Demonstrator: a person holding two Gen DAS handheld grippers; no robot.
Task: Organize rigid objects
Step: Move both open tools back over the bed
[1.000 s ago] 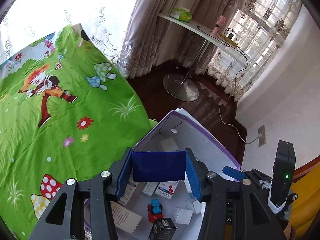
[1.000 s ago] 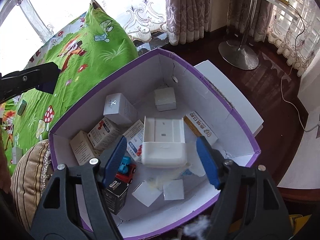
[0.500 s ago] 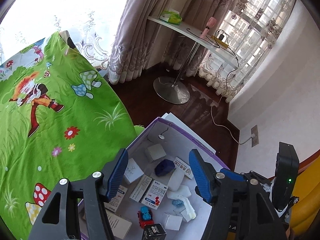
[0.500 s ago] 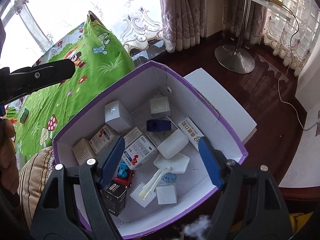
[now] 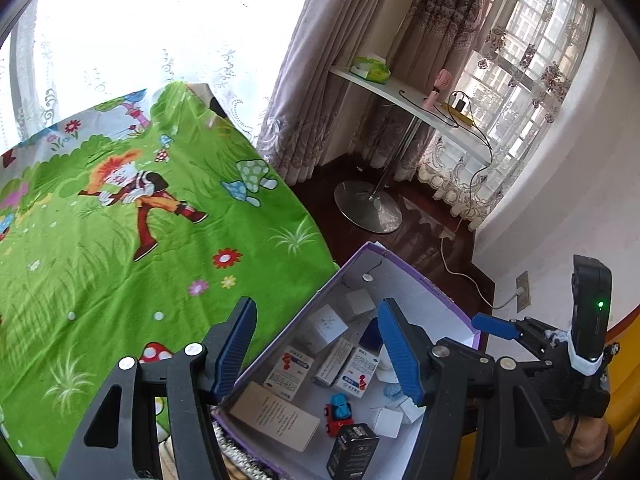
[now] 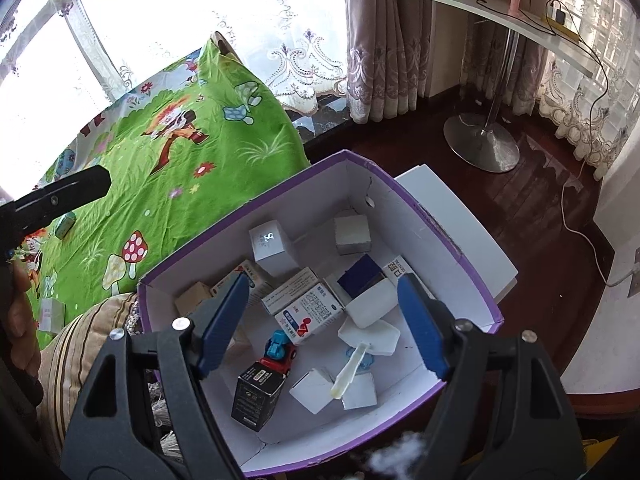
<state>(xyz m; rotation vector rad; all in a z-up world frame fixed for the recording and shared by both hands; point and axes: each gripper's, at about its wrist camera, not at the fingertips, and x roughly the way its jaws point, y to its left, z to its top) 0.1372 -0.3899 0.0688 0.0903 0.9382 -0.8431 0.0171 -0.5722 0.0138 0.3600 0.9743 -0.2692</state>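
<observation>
Over the purple-edged box (image 6: 452, 248), my right claw (image 6: 328, 320) hangs with its 2 blue pads spread wide, gripping nothing. My left claw (image 5: 316, 352) straddles the box's near wall beside the green cloth (image 5: 120, 260); its jaws have just been opening and are empty too. The dark blue box (image 6: 360, 276) lies inside, among medicine cartons (image 6: 308, 312) and a toy car (image 6: 278, 350).

- Ahead of your claw, bright daylight floods through lace-curtained windows (image 5: 132, 52).
- Mauve drapes (image 5: 320, 80) hang beside a white shelf-table (image 5: 416, 108) on a round metal base (image 5: 368, 208).
- Dark wooden floor (image 6: 552, 216); white wall (image 5: 560, 200) to the right.
</observation>
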